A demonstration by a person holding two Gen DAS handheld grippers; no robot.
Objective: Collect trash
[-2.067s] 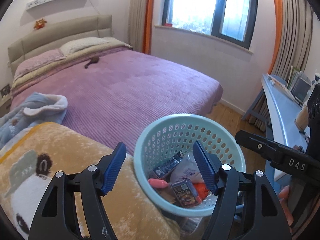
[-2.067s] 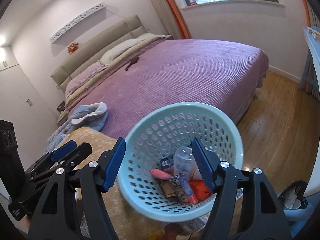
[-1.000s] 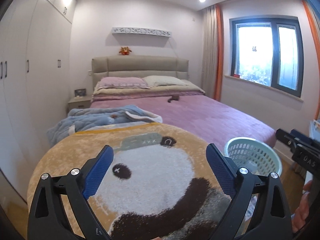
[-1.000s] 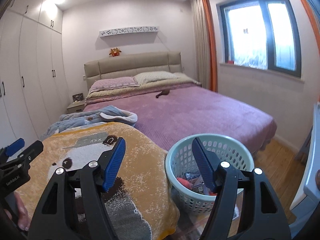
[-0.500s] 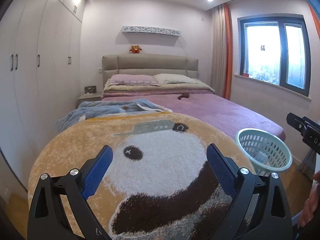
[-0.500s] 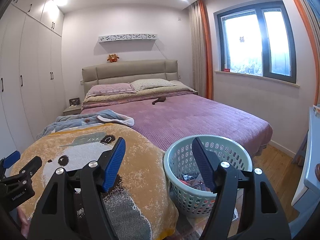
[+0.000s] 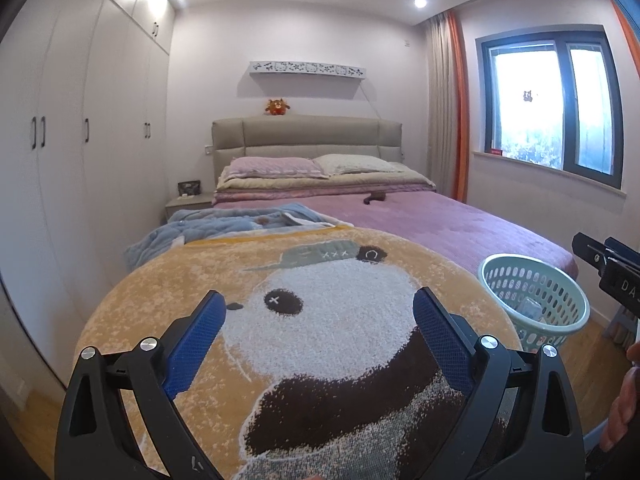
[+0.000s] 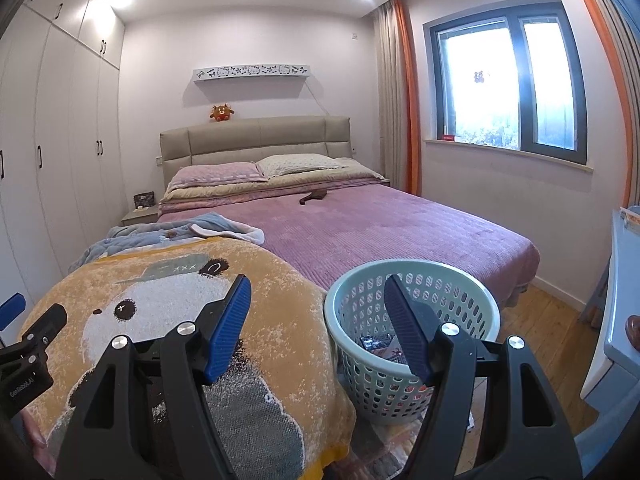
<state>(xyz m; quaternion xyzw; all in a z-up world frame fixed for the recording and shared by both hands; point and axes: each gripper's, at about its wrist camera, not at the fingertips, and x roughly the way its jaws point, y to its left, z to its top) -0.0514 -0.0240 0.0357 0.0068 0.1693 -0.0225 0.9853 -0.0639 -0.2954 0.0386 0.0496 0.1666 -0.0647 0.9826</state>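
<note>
Claws [image 7: 316, 332] [image 8: 318, 322] gape empty over panda blanket [image 7: 320, 280] beside trash basket [image 8: 412, 272] near purple bed [image 8: 380, 224].

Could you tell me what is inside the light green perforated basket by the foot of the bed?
The basket holds a few wrappers and packets at the bottom; one looks dark and printed. The right gripper's finger and the basket's near wall cover the rest.

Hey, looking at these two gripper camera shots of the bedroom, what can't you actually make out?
- Basket contents: in the right wrist view the right gripper finger and basket wall hide most of them; in the left wrist view they are too small.
- Dark thing on the bed: too small in both views to identify.
- Under the panda blanket: covered in both views.
- Desk: cut off by the right wrist view's edge.
</note>
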